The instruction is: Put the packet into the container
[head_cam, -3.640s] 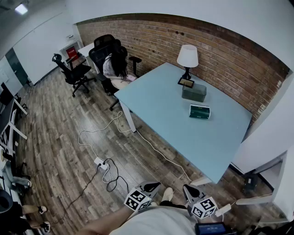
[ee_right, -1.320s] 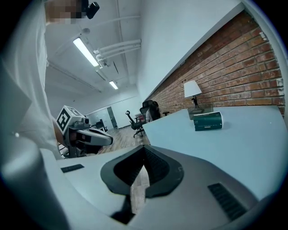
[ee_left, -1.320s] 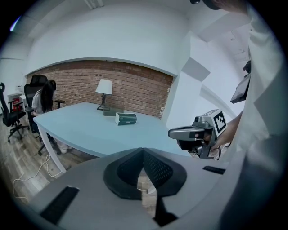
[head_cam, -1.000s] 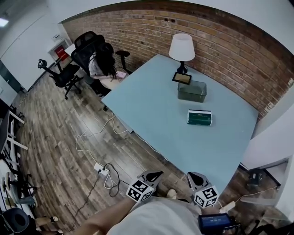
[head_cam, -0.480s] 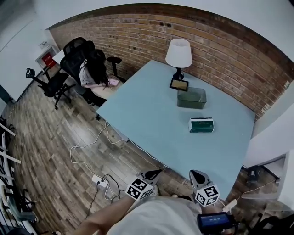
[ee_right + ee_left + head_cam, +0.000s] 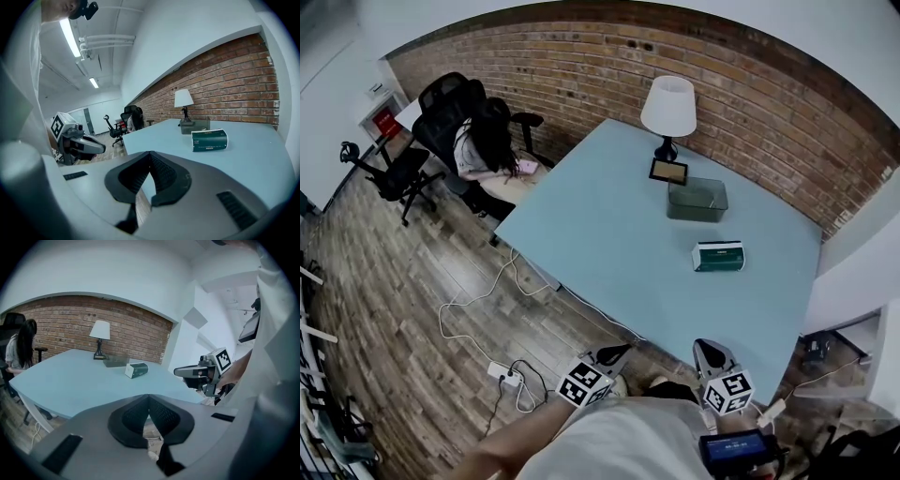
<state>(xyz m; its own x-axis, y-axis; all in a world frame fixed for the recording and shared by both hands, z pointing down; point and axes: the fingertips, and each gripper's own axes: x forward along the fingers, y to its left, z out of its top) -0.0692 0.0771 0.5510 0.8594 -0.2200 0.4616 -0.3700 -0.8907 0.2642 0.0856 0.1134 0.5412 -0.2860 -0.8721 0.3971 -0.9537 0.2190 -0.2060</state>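
Note:
A green and white packet [image 6: 718,256] lies on the light blue table [image 6: 619,234], toward its right side; it also shows as the packet [image 6: 136,370] and the packet [image 6: 209,140] in the two gripper views. Behind it stands a translucent grey-green container [image 6: 697,199], close to the lamp. Both grippers hang off the table's near edge, close to my body. My left gripper [image 6: 615,353] and my right gripper [image 6: 707,349] are shut with nothing between the jaws. The jaws meet in both gripper views, at the left gripper [image 6: 149,401] and the right gripper [image 6: 150,159].
A white lamp [image 6: 667,105] and a small framed picture [image 6: 668,171] stand by the brick wall behind the container. A person [image 6: 487,142] sits on an office chair at the table's far left corner. Cables and a power strip [image 6: 503,374] lie on the wooden floor.
The view has shifted as I came nearer the table; the packet and container sit slightly lower and to the right in the head view. Both grippers stay shut near my body.

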